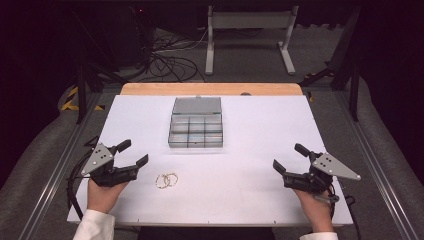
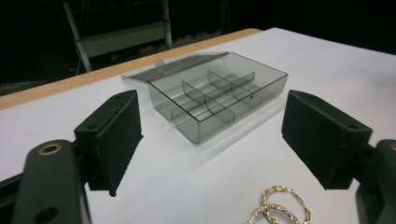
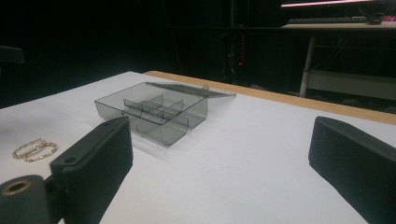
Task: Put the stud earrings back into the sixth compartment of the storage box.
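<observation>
A smoky clear compartment box [image 1: 196, 132] sits mid-table with its lid [image 1: 197, 105] laid open behind it; its cells look empty. Two gold hoop earrings [image 1: 166, 180] lie overlapping on the white sheet, in front of the box and a little left. My left gripper [image 1: 135, 152] rests at the near left, jaws open, with the earrings just to its right. In the left gripper view the box [image 2: 219, 93] lies ahead and the earrings [image 2: 280, 210] are low between the open jaws, untouched. My right gripper [image 1: 288, 156] is open at the near right, holding nothing.
A white sheet [image 1: 260, 150] covers the table, with a wooden strip [image 1: 210, 89] along the far edge. Beyond it stand a grey metal frame [image 1: 247, 30] and floor cables [image 1: 170, 62]. In the right gripper view the box [image 3: 154, 109] is ahead and the earrings [image 3: 35, 149] far left.
</observation>
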Demonstrator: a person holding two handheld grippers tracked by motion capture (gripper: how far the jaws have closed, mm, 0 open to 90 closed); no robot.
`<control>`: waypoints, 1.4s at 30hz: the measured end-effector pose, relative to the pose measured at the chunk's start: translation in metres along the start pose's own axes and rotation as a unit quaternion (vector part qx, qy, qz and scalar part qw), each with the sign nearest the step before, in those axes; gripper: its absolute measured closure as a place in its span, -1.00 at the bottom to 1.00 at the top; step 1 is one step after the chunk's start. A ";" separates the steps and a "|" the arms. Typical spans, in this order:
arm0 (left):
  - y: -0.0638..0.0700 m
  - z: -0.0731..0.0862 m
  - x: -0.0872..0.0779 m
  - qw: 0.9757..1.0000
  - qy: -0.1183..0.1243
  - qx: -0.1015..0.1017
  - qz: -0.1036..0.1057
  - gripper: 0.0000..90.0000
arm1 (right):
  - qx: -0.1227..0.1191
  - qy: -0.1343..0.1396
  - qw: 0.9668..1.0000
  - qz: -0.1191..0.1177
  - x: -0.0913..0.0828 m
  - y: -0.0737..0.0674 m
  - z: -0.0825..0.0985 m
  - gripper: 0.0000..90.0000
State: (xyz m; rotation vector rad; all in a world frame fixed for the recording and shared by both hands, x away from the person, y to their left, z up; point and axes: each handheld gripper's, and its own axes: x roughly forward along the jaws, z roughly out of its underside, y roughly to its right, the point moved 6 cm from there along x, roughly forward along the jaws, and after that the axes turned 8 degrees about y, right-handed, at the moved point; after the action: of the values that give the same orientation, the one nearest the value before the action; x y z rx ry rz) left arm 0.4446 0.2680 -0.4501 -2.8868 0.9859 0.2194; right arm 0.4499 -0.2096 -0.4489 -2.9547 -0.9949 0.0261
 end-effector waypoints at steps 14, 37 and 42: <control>0.020 0.012 0.008 0.997 -0.051 0.029 0.045 -0.24 | -0.011 -0.021 1.000 0.009 0.003 -0.001 0.005 -0.74; 0.052 0.049 0.025 0.974 -0.177 0.055 0.127 0.26 | -0.017 -0.029 0.999 0.011 0.004 -0.003 0.007 -0.71; 0.059 0.055 0.035 0.972 -0.196 0.059 0.117 0.34 | -0.018 -0.029 0.999 0.011 0.005 -0.004 0.007 -0.71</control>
State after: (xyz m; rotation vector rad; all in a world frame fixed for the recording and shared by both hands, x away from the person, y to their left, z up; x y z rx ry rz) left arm 0.4296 0.2074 -0.5121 -2.4763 1.2044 0.6921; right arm 0.4510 -0.2038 -0.4556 -3.0136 -0.9806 0.0959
